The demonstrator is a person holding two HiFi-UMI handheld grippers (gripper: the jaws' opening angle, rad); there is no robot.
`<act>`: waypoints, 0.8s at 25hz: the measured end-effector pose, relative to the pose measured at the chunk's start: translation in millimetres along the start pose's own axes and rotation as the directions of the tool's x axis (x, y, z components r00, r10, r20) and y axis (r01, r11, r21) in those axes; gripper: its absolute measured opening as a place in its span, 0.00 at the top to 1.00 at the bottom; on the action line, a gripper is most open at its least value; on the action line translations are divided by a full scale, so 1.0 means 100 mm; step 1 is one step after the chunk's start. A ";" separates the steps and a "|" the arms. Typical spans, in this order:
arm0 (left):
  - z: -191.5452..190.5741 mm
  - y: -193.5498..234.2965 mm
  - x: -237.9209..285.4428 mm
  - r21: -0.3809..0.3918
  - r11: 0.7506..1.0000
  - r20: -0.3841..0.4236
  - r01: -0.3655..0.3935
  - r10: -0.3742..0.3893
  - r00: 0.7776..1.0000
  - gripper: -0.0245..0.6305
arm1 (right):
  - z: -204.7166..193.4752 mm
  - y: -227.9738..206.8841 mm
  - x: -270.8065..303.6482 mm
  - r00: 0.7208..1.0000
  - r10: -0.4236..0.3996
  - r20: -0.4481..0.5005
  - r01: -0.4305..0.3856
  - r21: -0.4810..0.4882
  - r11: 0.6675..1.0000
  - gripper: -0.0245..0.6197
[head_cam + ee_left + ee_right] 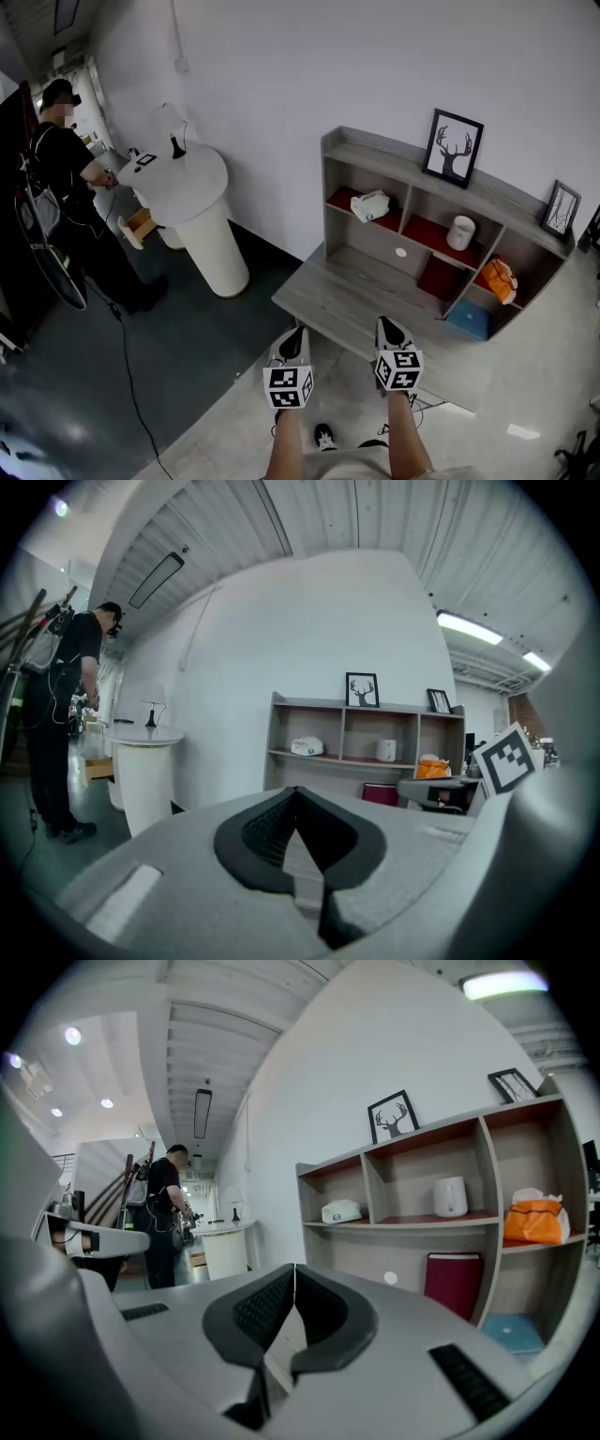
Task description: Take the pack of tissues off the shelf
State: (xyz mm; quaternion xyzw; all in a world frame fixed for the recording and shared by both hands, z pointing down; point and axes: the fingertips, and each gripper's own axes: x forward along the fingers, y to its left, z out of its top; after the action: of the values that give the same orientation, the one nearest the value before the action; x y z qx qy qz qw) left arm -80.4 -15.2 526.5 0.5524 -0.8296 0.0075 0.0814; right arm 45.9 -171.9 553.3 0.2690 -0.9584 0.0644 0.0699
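1. both tools are low in the head view, out in front of you and well short of the shelf (394, 155). left gripper (293, 337): jaws together, nothing between them. right gripper (389, 328): likewise closed and empty.
2. target: the pack of tissues (371, 205). you take this to be the soft white pack lying alone in the upper left compartment, on the red floor of that bay. it is untouched.
3. step in hand, as judged: the approach. the desk top (347, 291) juts out in front of the shelf, so you reach across it. come in level with that upper bay, not from below.
4. use one gripper. the left one sits nearer that side.
5. open the jaws before you enter the bay. the divider and the top board look to leave little room inside.
6. the pack looks soft and will likely squash. close across its middle, firmly enough that it does not slip.
7. draw straight back toward you, clear of the front edge. keep off the white canister (460, 232) in the next bay and the orange bundle (499, 279) to the right.
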 end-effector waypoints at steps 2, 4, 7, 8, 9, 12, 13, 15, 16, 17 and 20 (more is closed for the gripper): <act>-0.07 0.21 0.01 -0.016 1.000 -0.002 -0.013 0.013 1.000 0.95 | -0.06 0.11 0.09 1.000 -0.001 0.004 0.001 0.001 1.000 0.94; -0.14 0.40 0.03 -0.039 0.999 -0.010 -0.028 0.028 1.000 0.95 | -0.10 0.18 0.18 1.000 -0.003 -0.004 0.003 -0.009 1.000 0.94; -0.25 0.54 0.05 -0.059 0.998 -0.033 -0.035 0.034 0.999 0.95 | -0.20 0.19 0.25 0.999 -0.019 -0.033 0.019 -0.018 1.000 0.94; -0.27 0.57 0.06 -0.066 0.997 -0.036 -0.035 0.033 0.999 0.95 | -0.21 0.18 0.28 0.999 -0.027 -0.039 0.026 -0.016 1.000 0.94; -0.28 0.60 0.08 -0.070 0.997 -0.036 -0.034 0.031 0.999 0.95 | -0.21 0.17 0.32 0.999 -0.033 -0.041 0.032 -0.013 0.999 0.94; -0.26 0.70 0.16 -0.069 0.997 -0.036 -0.034 0.032 0.999 0.95 | -0.17 0.17 0.46 0.999 -0.041 -0.035 0.041 0.000 0.999 0.94; -0.25 0.74 0.18 -0.073 0.997 -0.038 -0.037 0.034 0.999 0.95 | -0.15 0.18 0.50 0.999 -0.038 -0.033 0.038 0.000 0.999 0.94; -0.27 0.82 0.25 -0.086 0.995 -0.039 -0.044 0.041 0.998 0.95 | -0.14 0.21 0.60 0.999 -0.026 -0.031 0.026 -0.009 1.000 0.94; -0.27 0.85 0.30 -0.090 0.995 -0.039 -0.047 0.043 0.998 0.95 | -0.13 0.22 0.65 0.999 -0.020 -0.030 0.019 -0.012 1.000 0.94; -0.27 0.87 0.35 -0.088 0.995 -0.040 -0.047 0.043 0.998 0.95 | -0.13 0.23 0.71 0.999 -0.015 -0.028 0.015 -0.011 1.000 0.94; -0.19 0.85 0.54 -0.059 0.998 -0.042 -0.026 0.024 0.999 0.95 | -0.08 0.20 0.88 1.000 -0.013 -0.025 0.013 -0.005 1.000 0.94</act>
State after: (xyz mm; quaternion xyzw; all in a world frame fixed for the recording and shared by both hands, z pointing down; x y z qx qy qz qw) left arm -175.9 -29.4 560.0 0.5391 -0.8343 -0.0048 0.1150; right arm -38.1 -198.3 574.7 0.2743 -0.9559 0.0650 0.0829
